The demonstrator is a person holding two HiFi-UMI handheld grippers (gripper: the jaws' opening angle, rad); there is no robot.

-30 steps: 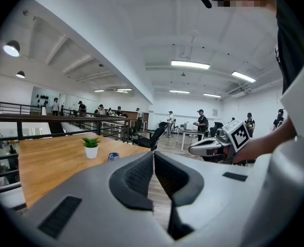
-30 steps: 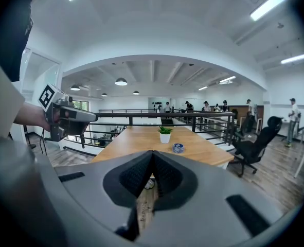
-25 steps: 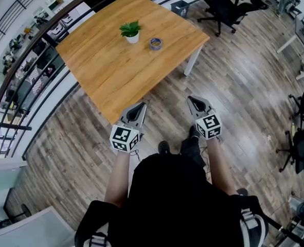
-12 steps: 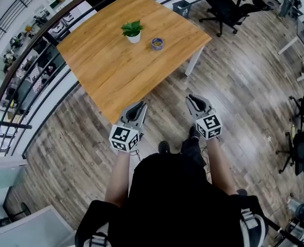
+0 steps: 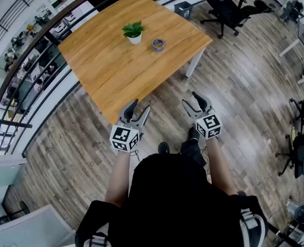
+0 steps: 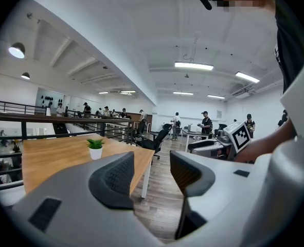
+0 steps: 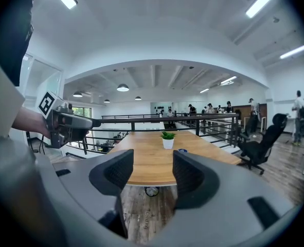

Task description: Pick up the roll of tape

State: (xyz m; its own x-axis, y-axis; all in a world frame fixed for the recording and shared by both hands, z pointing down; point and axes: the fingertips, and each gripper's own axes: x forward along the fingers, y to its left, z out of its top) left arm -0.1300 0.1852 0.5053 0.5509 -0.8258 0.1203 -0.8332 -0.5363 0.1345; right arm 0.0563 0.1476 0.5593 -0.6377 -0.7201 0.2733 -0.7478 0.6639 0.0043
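My left gripper (image 5: 135,106) and right gripper (image 5: 191,99), jaws just opened and empty, face the desk (image 5: 115,71); roll of tape (image 5: 158,45) sits at the potted plant (image 5: 134,32)'s 4 o'clock

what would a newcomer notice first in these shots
The big wooden table fills the upper middle of the head view, with a small potted plant and the roll of tape beside it toward its far side. Nearer the person, the left gripper and right gripper are empty, jaws just opening.
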